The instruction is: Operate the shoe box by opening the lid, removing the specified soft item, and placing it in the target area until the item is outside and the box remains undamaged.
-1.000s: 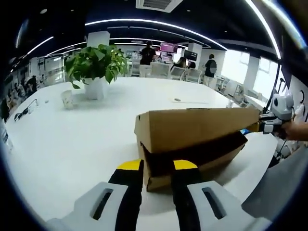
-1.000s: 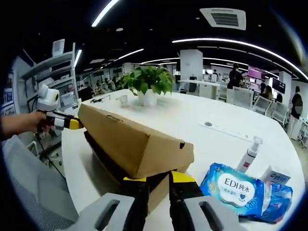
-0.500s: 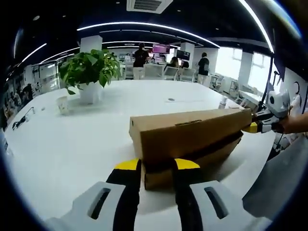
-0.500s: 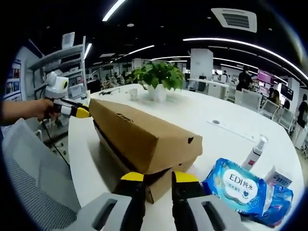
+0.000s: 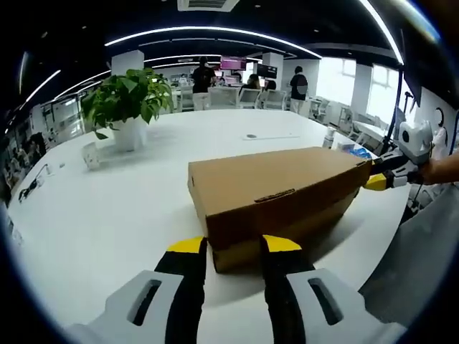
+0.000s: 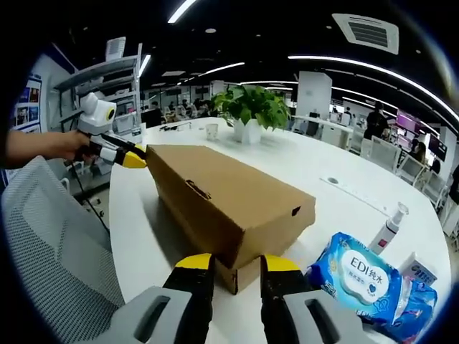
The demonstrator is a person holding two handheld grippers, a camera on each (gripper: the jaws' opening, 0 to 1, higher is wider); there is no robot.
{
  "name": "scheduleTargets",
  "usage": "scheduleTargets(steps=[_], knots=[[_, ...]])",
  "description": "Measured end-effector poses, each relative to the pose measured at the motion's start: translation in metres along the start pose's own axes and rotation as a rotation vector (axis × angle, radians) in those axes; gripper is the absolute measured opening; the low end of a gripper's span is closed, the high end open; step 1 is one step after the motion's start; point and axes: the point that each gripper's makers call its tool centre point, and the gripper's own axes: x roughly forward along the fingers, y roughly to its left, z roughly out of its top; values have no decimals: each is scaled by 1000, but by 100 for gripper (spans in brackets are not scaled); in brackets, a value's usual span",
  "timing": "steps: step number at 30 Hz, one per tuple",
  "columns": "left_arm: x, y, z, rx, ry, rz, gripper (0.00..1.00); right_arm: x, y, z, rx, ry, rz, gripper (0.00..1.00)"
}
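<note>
**Cardboard shoe box lies with its lid down, a hand-held gripper at each end**

Your left hand-held gripper has its jaws spread a little, the yellow tips right at the near end of the shoe box; contact I cannot tell. Your right hand-held gripper is parted likewise at the opposite end (tips just below the box corner). The box rests on the white tabletop. From the right gripper view you also get a blue wipes pack and a spray bottle beside the box.

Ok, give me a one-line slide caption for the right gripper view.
Closed shoe box on the white table, one tool at each end, wipes pack alongside.
</note>
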Motion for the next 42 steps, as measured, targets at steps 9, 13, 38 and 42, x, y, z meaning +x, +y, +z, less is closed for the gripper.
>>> scheduleTargets(steps=[9,13,38,42], knots=[[4,-2,-9,22,21,-7,32,5,4,-9,-16,29,11,22],[2,-1,-10,16,30,-7,30,3,4,-8,-9,30,15,22],[12,1,-10,60,35,-33,30,9,0,-6,102,34,5,23],[16,1,-9,23,27,-26,33,12,1,-10,93,51,6,23]])
